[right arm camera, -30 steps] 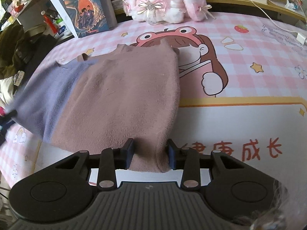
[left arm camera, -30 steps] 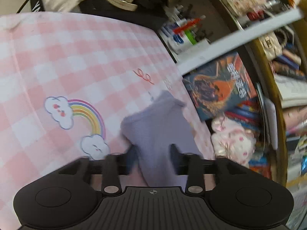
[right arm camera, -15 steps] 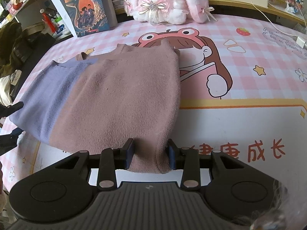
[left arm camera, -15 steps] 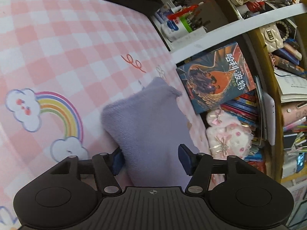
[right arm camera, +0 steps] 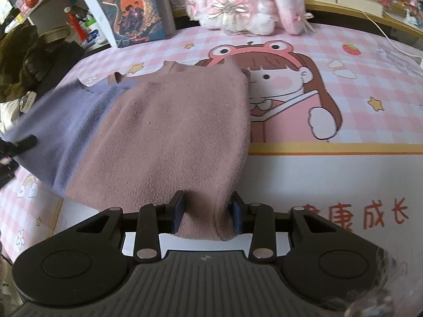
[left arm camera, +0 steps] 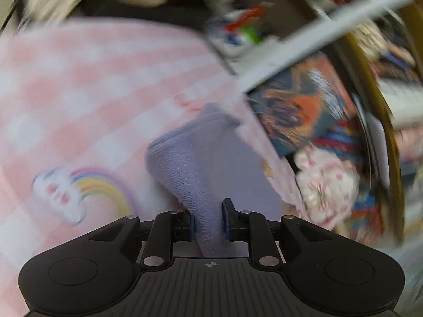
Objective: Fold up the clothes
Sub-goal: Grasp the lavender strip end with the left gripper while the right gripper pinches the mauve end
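A knit garment, mauve-pink (right arm camera: 171,132) with a lavender part (right arm camera: 60,121), lies on a pink checked cartoon mat (right arm camera: 357,84). My right gripper (right arm camera: 207,211) is shut on the mauve near edge, which bunches between its pads. My left gripper (left arm camera: 208,220) is shut on the lavender part (left arm camera: 201,163), seen blurred in the left wrist view. The left gripper also shows at the left edge of the right wrist view (right arm camera: 15,145), at the lavender edge.
A pink plush rabbit (right arm camera: 246,2) and a standing book (right arm camera: 129,8) sit at the mat's far edge. Bottles and clutter (right arm camera: 79,29) stand at the far left, dark bags (right arm camera: 21,60) beside the mat. A white cable (right arm camera: 388,42) lies at far right.
My left gripper has closed on the lavender part and is moving fast, blurring its view. The right gripper holds the mauve edge and has shifted slightly forward.
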`<state>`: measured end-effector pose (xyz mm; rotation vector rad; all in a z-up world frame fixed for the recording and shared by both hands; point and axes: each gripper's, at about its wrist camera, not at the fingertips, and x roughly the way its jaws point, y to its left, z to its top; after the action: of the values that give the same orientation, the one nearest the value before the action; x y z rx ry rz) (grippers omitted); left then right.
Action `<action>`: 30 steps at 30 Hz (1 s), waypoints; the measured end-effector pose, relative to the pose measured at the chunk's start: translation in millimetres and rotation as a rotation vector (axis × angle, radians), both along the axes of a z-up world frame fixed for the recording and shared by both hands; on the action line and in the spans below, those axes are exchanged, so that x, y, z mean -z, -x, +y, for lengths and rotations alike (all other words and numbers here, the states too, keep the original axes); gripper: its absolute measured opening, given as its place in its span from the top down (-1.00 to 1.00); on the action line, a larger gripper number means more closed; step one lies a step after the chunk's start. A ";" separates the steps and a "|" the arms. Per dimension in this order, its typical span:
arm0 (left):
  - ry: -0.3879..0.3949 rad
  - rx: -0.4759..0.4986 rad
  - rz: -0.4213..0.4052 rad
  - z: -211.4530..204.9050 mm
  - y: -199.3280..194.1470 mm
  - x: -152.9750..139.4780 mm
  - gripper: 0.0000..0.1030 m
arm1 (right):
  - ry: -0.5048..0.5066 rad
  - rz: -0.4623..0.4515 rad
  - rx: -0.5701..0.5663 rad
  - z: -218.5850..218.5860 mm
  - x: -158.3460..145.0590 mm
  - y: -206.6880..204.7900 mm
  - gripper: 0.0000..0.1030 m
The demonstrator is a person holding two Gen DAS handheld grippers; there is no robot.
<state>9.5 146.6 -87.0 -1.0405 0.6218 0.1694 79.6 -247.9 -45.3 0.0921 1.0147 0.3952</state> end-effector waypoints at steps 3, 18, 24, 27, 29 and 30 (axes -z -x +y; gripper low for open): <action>0.078 -0.040 -0.011 7.3 3.2 12.2 0.49 | -0.005 0.001 -0.011 2.2 -0.3 -0.3 0.32; 0.067 -0.091 -0.009 4.2 3.9 13.2 0.62 | -0.056 -0.007 -0.035 -11.0 -16.5 -17.9 0.17; 0.036 -0.109 -0.001 -1.5 3.3 9.9 0.64 | -0.046 -0.004 -0.095 -13.1 -10.0 -34.3 0.26; 0.015 -0.121 0.011 -5.3 1.4 6.2 0.67 | -0.059 0.011 -0.162 -13.4 -2.0 -34.7 0.34; -0.009 -0.129 0.023 -8.4 -0.1 1.1 0.69 | -0.073 0.008 -0.198 -14.3 -0.1 -34.1 0.41; -0.022 -0.134 0.029 -10.3 -0.9 -1.9 0.71 | -0.079 0.006 -0.213 -14.9 0.6 -33.7 0.43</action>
<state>10.4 136.3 -85.1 -1.0607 0.5755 0.3081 113.3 -262.8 -45.8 0.0564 1.0178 0.6293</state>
